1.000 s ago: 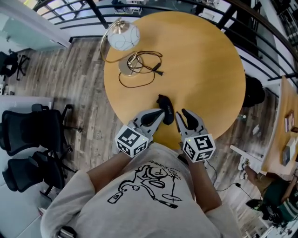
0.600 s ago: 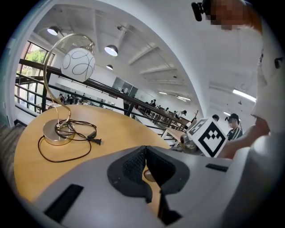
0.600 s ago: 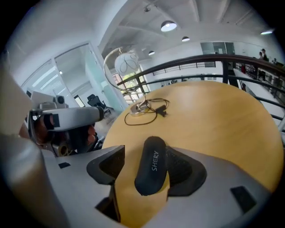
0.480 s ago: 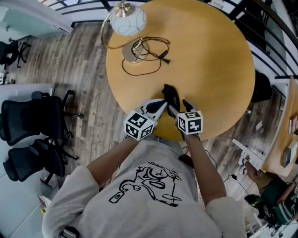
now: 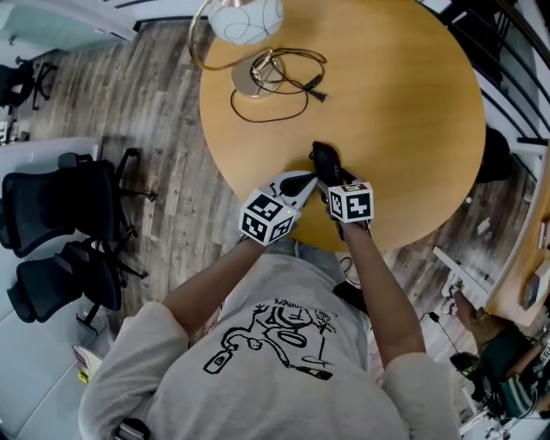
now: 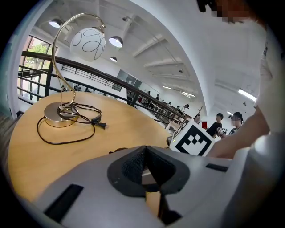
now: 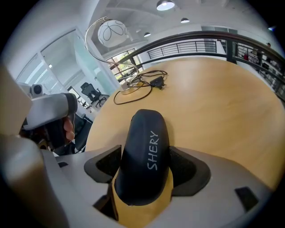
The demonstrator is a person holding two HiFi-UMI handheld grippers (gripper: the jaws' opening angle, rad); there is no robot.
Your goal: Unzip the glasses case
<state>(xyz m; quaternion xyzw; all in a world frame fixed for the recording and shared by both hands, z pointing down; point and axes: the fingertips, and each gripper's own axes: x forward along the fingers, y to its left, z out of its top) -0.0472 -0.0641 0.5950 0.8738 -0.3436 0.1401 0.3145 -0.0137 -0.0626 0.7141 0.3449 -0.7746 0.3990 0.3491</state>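
Note:
A black glasses case (image 5: pixel 325 159) marked SHERY lies near the front edge of the round wooden table (image 5: pixel 412 103). In the right gripper view the glasses case (image 7: pixel 144 156) fills the gap between the jaws of my right gripper (image 7: pixel 144 165). Those jaws have just been opening and stand wide on either side of it; a gap shows at the left pad. In the head view the right gripper (image 5: pixel 333 176) sits over the case's near end. My left gripper (image 5: pixel 308 180) is shut, empty, just left of the case. In its own view the left gripper (image 6: pixel 144 153) has its pads together.
A gold lamp with a white globe (image 5: pixel 245 17) stands at the table's far left, its base (image 5: pixel 253 77) ringed by a loose black cord and plug (image 5: pixel 288 94). Black office chairs (image 5: pixel 60 215) stand on the wood floor to the left.
Both grippers have come down to the table's near edge. The right gripper's jaws have spread and now straddle the case's near end. The left gripper stayed shut.

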